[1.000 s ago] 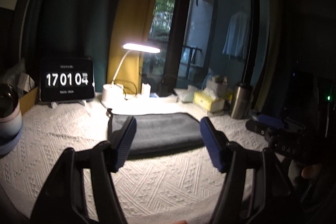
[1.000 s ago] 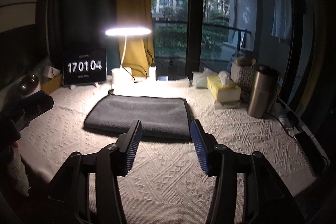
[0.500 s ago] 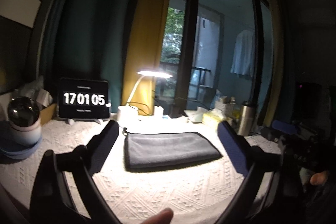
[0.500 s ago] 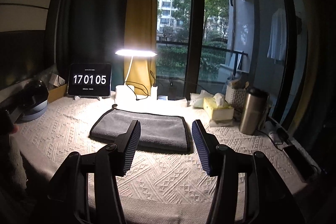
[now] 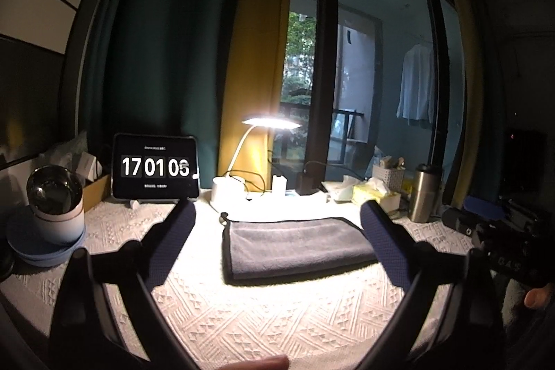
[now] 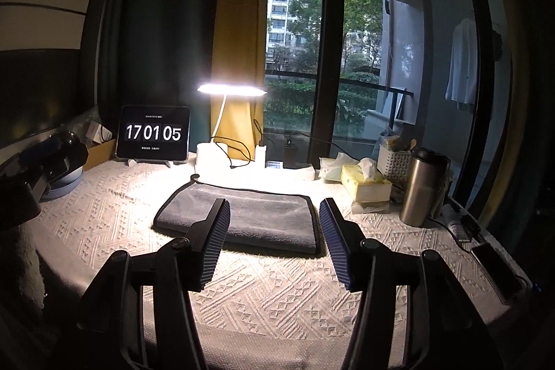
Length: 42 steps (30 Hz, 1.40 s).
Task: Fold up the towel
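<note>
While the folded towel point(image 5: 295, 247) lies ahead, left gripper point(image 5: 277, 224) wide, empty; right gripper point(image 6: 274, 217) wide, empty

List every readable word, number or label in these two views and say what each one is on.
"17 01 05": tablet clock in the right wrist view.
"17 01 0" plus a last digit caught mid-flip between 5 and 6: the same tablet clock in the left wrist view.
"DAS": partly visible lettering on the right gripper body.
Small lines above and below the clock digits: too small to read.
Boxes left of the tablet: print too blurred to read.
</note>
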{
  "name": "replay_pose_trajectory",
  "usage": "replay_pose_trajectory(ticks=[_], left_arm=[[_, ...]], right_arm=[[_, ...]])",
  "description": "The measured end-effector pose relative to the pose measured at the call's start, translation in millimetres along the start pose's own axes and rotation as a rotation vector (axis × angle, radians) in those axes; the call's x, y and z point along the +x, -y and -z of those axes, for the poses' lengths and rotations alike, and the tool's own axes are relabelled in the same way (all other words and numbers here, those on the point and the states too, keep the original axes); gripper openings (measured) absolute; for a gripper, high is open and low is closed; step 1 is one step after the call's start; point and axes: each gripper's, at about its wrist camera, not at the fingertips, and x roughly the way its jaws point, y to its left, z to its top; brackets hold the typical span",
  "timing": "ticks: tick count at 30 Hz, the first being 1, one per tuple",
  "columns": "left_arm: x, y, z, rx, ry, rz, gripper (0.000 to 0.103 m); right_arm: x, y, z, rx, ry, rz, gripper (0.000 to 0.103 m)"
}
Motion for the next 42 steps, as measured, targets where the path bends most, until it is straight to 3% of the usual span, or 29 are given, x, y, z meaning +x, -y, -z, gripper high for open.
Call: replay_pose_trajectory(ticks=[11,15,42], left_arm=[[2.2,4.1,-1.6,0.009,0.001,0.010,0.097],[2.2,4.6,-1.4,0.010,0.001,0.011,0.097],[1.7,7.9,-2.9,0.010,0.003,0.016,0.097]], right_arm=[[3.3,-0.7,0.2,0.012,-0.001,-0.001,0.057],[3.7,0.8,1.1,0.016,-0.001,-0.001,0.062],[7.2,1.1,1.0,0.019,0.004,0.011,0.063]])
